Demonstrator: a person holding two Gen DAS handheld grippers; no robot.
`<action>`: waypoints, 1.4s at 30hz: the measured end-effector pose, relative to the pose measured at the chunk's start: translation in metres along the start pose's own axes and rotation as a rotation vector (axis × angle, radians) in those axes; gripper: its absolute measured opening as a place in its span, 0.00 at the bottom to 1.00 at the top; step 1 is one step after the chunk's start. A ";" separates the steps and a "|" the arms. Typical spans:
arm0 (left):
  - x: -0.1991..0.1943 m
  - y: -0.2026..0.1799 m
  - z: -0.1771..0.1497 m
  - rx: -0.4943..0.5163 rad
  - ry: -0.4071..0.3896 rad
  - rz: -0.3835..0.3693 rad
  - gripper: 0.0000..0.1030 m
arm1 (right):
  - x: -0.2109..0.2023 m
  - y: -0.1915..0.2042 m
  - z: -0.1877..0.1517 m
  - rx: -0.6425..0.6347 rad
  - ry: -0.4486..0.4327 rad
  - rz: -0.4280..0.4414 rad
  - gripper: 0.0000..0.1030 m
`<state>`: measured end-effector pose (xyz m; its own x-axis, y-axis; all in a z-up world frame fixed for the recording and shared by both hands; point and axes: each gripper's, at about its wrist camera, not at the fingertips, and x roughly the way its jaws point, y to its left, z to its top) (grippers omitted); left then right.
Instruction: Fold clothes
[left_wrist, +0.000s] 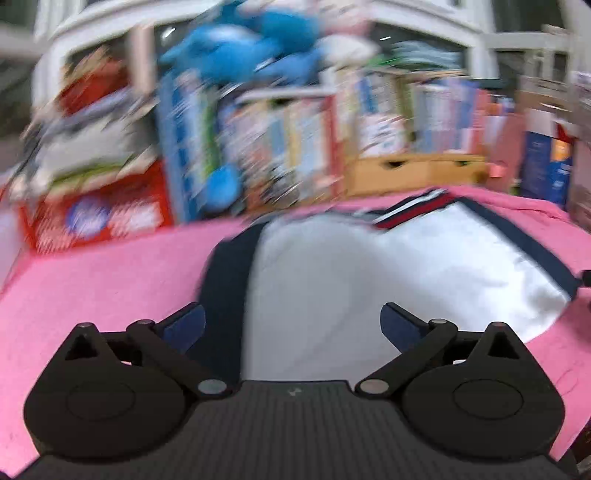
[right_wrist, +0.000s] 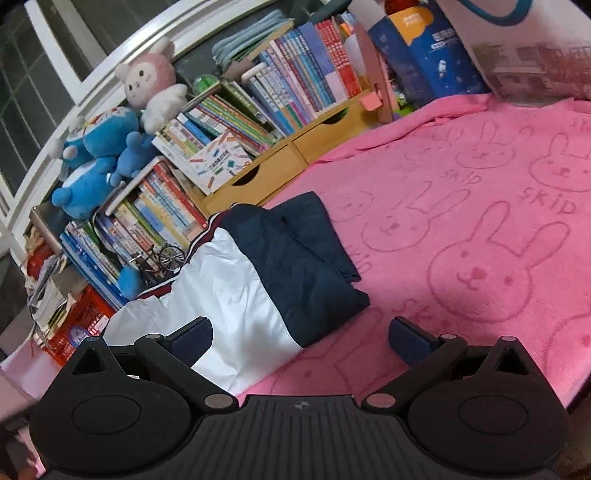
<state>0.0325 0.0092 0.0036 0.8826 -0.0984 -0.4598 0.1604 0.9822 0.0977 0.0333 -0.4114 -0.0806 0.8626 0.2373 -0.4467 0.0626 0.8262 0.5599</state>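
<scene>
A white and navy jacket (left_wrist: 369, 273) with a red-striped collar lies on the pink blanket (left_wrist: 110, 280). The left wrist view is blurred by motion. My left gripper (left_wrist: 291, 325) is open and empty, just above the jacket's near edge. In the right wrist view the jacket (right_wrist: 240, 288) lies partly folded, with a navy sleeve (right_wrist: 306, 240) laid over it. My right gripper (right_wrist: 301, 332) is open and empty, over the jacket's near right corner and the pink rabbit-print blanket (right_wrist: 480, 221).
Behind the blanket stand rows of books (right_wrist: 295, 81), wooden drawers (right_wrist: 280, 158), blue and pink plush toys (right_wrist: 96, 155), a red box (right_wrist: 81, 325) and a blue carton (right_wrist: 424, 48). The blanket's edge is at the far right (right_wrist: 576, 369).
</scene>
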 end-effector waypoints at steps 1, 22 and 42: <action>0.003 -0.014 0.005 0.045 -0.010 0.007 1.00 | 0.002 0.002 0.000 -0.011 0.001 0.002 1.00; 0.064 -0.066 -0.036 0.184 0.122 0.006 1.00 | 0.060 0.031 0.018 -0.181 0.021 -0.078 1.00; 0.069 -0.057 -0.024 0.109 0.154 -0.048 1.00 | 0.048 0.008 0.022 0.095 0.006 0.017 0.49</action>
<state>0.0735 -0.0497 -0.0548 0.7962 -0.1109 -0.5948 0.2552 0.9529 0.1640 0.0864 -0.4044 -0.0823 0.8612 0.2540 -0.4403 0.0955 0.7699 0.6309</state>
